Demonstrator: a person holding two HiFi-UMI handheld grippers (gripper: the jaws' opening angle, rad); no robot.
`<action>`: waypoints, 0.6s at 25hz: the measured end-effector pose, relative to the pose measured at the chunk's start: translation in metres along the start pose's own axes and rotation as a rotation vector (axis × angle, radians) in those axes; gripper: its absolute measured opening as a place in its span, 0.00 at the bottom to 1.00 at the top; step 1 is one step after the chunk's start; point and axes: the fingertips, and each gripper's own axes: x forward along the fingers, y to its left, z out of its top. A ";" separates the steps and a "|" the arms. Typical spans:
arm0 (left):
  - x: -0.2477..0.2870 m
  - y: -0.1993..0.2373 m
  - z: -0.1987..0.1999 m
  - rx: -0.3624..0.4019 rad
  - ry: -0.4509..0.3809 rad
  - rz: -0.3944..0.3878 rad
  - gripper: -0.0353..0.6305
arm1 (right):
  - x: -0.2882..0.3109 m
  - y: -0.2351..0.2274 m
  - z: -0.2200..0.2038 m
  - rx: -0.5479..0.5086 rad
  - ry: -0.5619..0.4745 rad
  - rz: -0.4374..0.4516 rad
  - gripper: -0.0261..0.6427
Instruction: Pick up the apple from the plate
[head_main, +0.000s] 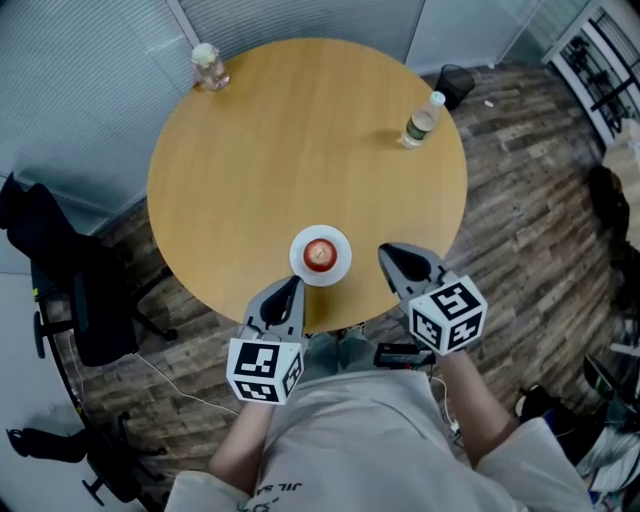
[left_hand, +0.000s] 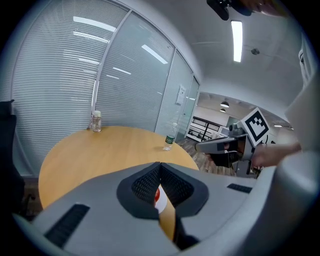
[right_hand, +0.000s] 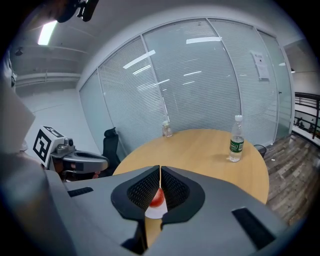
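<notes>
A red apple (head_main: 320, 253) sits on a small white plate (head_main: 337, 271) near the front edge of the round wooden table (head_main: 300, 150). My left gripper (head_main: 293, 284) is just in front of the plate on its left, jaws shut and empty. My right gripper (head_main: 385, 255) hovers to the right of the plate, also shut and empty. In the left gripper view, the left gripper (left_hand: 160, 165) has its tips together, and a sliver of apple (left_hand: 158, 193) shows below them. In the right gripper view, the apple (right_hand: 157, 199) shows beyond the right gripper (right_hand: 160, 169), whose tips meet.
A glass jar (head_main: 209, 66) stands at the table's far left and a water bottle (head_main: 421, 120) at its far right. A black office chair (head_main: 70, 290) stands on the left and a dark bin (head_main: 456, 82) beyond the table. Glass walls with blinds surround it.
</notes>
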 end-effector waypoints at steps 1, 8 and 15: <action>0.002 0.000 -0.003 0.000 0.008 -0.001 0.06 | 0.002 -0.002 -0.001 0.004 0.003 -0.003 0.09; 0.019 0.003 -0.026 -0.007 0.058 -0.008 0.06 | 0.014 -0.006 -0.018 0.000 0.053 0.010 0.09; 0.037 0.009 -0.048 -0.014 0.108 -0.011 0.06 | 0.027 -0.010 -0.036 0.036 0.086 0.015 0.09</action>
